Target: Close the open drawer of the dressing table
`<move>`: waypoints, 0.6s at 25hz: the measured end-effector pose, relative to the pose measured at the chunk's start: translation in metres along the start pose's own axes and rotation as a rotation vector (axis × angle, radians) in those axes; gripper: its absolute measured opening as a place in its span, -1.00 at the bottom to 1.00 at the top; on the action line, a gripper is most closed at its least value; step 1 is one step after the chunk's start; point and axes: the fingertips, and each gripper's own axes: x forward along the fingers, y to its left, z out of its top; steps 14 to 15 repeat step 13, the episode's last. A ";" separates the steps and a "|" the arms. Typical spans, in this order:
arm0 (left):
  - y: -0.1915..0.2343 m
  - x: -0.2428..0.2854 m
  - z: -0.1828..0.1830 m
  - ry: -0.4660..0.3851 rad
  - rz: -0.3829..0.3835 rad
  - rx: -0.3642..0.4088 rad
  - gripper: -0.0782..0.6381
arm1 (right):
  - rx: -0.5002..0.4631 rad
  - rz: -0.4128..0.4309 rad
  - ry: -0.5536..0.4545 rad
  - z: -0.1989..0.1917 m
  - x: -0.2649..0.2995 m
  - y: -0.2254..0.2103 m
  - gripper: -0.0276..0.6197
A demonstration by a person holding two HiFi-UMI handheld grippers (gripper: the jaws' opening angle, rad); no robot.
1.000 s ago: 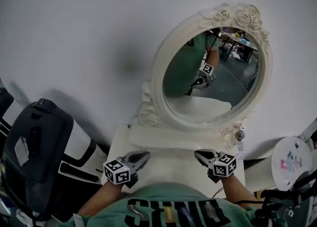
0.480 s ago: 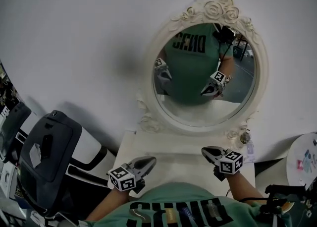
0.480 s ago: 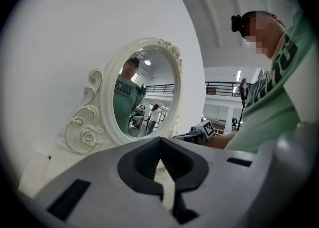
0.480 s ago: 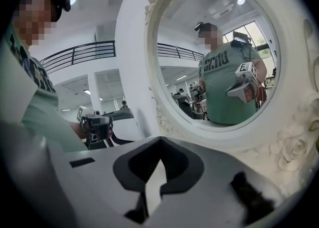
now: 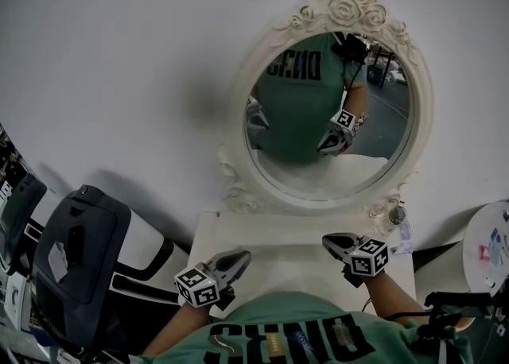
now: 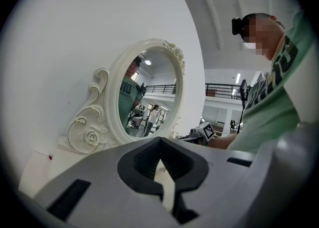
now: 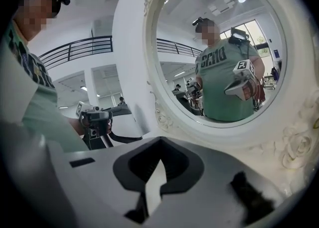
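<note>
Head view: left hand-held gripper (image 5: 233, 258) hovered over the dressing table's white surface (image 5: 278, 269), jaws together on nothing. Oval mirror (image 5: 330, 116) stood behind. Farther right, right hand-held gripper (image 5: 332, 241) was likewise pinched shut, empty. The drawer lay out of sight below the person's shirt (image 5: 302, 331); open or closed could not be judged.

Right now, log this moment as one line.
left gripper: shut, empty | right gripper: shut, empty | both: over dressing table top, facing mirror | drawer: not in view
</note>
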 end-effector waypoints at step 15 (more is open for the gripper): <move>0.015 -0.003 -0.007 0.001 0.012 -0.025 -0.76 | -0.031 0.022 0.029 0.004 0.021 0.002 -0.88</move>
